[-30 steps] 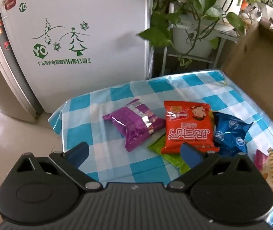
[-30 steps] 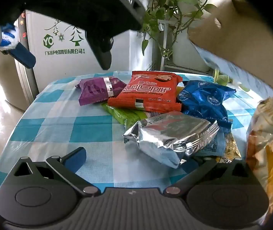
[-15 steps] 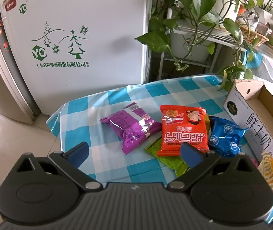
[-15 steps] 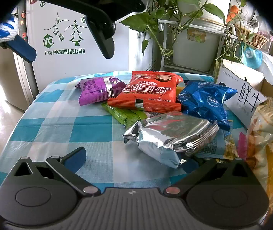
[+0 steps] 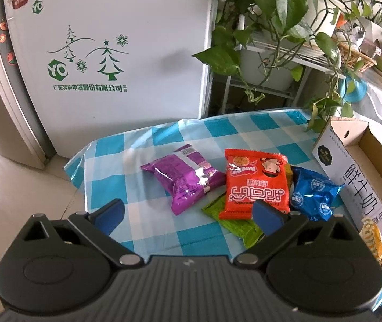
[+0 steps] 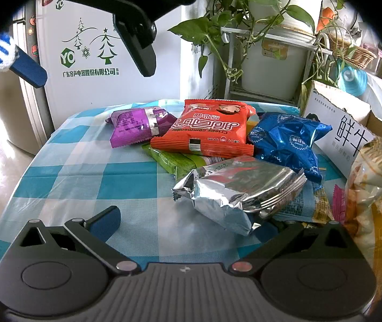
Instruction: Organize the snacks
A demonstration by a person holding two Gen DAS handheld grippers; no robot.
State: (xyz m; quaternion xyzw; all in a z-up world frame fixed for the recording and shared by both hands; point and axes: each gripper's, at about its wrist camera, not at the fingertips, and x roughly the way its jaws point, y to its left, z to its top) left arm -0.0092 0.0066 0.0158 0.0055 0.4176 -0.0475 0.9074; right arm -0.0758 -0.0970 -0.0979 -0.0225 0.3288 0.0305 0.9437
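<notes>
Here, bare tablecloth (image 5: pixel 105 166) beside purple packet (image 5: pixel 183 178).

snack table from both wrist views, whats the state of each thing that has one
left hand-held gripper: open, empty
right hand-held gripper: open, silver packet between fingers
silver packet: sealed, crumpled
red packet: sealed, lying on green packet
purple packet: sealed
blue packet: sealed
cardboard box: open-topped

– Seen low on the checked tablecloth (image 6: pixel 78 177)?
– Right gripper (image 6: pixel 188 220), fingers wide apart. Silver packet (image 6: pixel 240 187) just ahead, resting on a green packet (image 6: pixel 175 161). Red packet (image 6: pixel 207 131) behind, between purple (image 6: pixel 137 126) and blue (image 6: pixel 287 139).
</notes>
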